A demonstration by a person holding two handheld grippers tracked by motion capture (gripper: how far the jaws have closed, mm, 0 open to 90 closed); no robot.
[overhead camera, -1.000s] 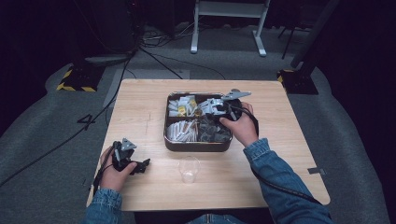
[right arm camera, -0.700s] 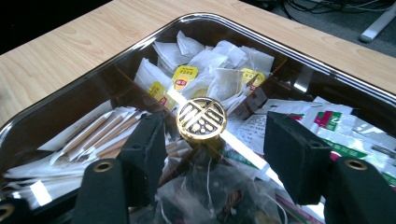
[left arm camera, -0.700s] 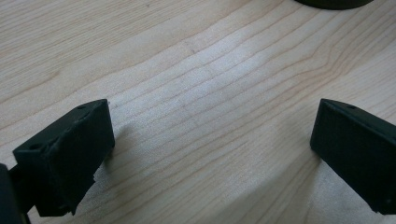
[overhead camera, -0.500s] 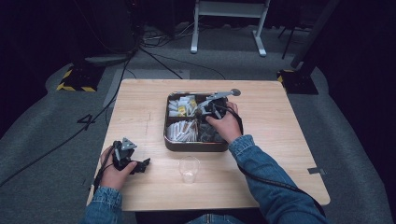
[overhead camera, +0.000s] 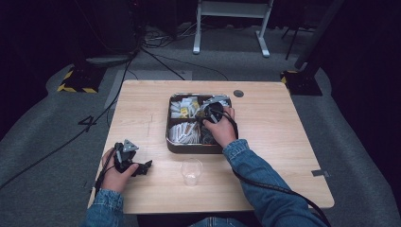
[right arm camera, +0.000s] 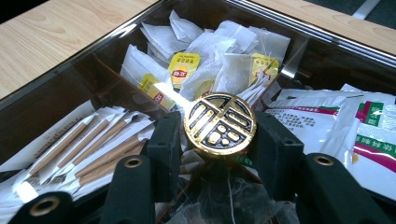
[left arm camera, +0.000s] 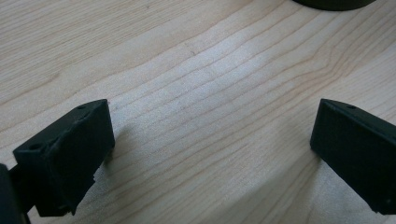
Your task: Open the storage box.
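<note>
In the right gripper view we see the right hand-held gripper with its jaws, just closing, pressed on a gold-and-black knob over the tin of teabags and sachets; the high view hides this. The left hand-held gripper rests wide open and empty on the wooden surface near a clear cup. Dark floor surrounds us.

Grey carpet floor, dim room
</note>
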